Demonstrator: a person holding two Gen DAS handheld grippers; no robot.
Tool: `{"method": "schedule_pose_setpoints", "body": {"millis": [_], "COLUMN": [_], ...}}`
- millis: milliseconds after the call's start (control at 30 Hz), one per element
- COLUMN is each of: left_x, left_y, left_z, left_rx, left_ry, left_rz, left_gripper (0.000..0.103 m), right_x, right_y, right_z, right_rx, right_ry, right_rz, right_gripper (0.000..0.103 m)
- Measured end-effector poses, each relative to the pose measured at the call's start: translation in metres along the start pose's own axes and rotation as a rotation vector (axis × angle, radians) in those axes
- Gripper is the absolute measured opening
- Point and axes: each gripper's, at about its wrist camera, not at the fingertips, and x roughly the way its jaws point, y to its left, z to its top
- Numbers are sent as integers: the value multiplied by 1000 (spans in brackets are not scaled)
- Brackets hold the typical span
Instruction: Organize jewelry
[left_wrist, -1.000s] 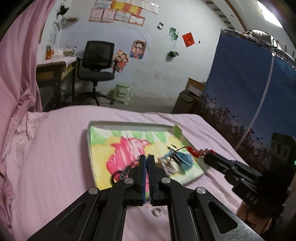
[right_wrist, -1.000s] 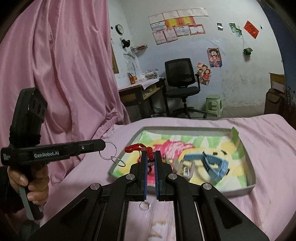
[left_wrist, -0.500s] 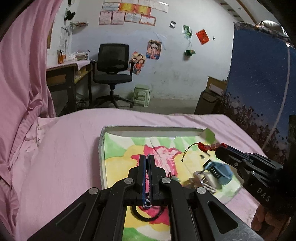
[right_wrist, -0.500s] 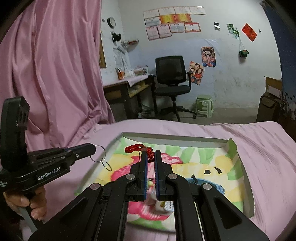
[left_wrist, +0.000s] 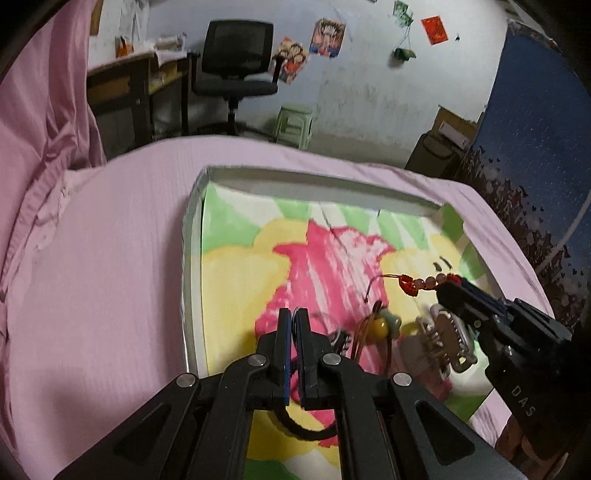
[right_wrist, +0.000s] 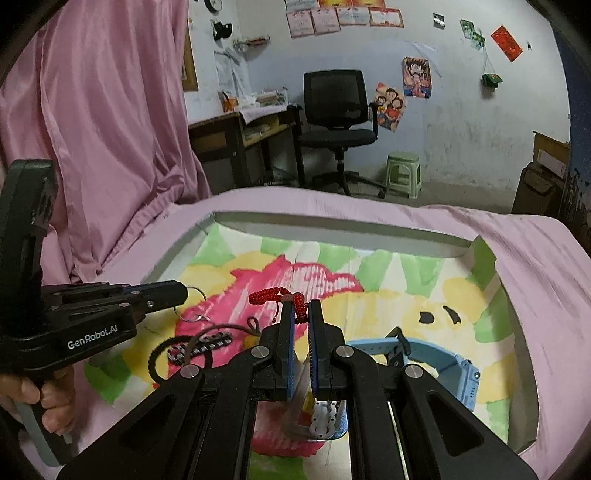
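Note:
A shallow tray (left_wrist: 189, 258) lined with a bright flower drawing lies on the pink bed. My left gripper (left_wrist: 293, 314) hangs low over the tray's near-left part, shut on thin metal rings (right_wrist: 194, 301) that dangle from its tip (right_wrist: 181, 293). My right gripper (right_wrist: 300, 306) is shut on a red braided bracelet (right_wrist: 266, 297) with beads (left_wrist: 424, 283), held just above the tray's middle (right_wrist: 332, 280). In the left wrist view it (left_wrist: 443, 291) comes in from the right.
Inside the tray lie a blue watch (right_wrist: 443, 363), a black hair tie (right_wrist: 177, 356), a checkered clip (right_wrist: 208, 343), a yellow bead pendant (left_wrist: 380, 325) and a claw clip (left_wrist: 448, 341). Pink curtain (right_wrist: 110, 129) hangs at left; an office chair (right_wrist: 336, 110) stands beyond the bed.
Both grippers have moved forward and down over the tray, each still carrying its piece. The tray now fills much more of both views.

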Motion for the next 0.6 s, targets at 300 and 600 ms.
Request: {"method": "schedule_pose_setpoints", "body": {"millis": [300, 600], "left_x": [-10, -46], "left_y": [8, 7], "left_z": [-6, -21], "left_rx": [-27, -30], "left_ry": [-9, -117], "left_rz": [-48, -74], "left_gripper": [4, 10], "right_x": [-3, -39], "right_y": [-4, -11], "right_z": [-4, -11], "right_rx": [4, 60], "right_ry": [15, -92], "right_rz": [-13, -2], "right_gripper": [8, 35]}}
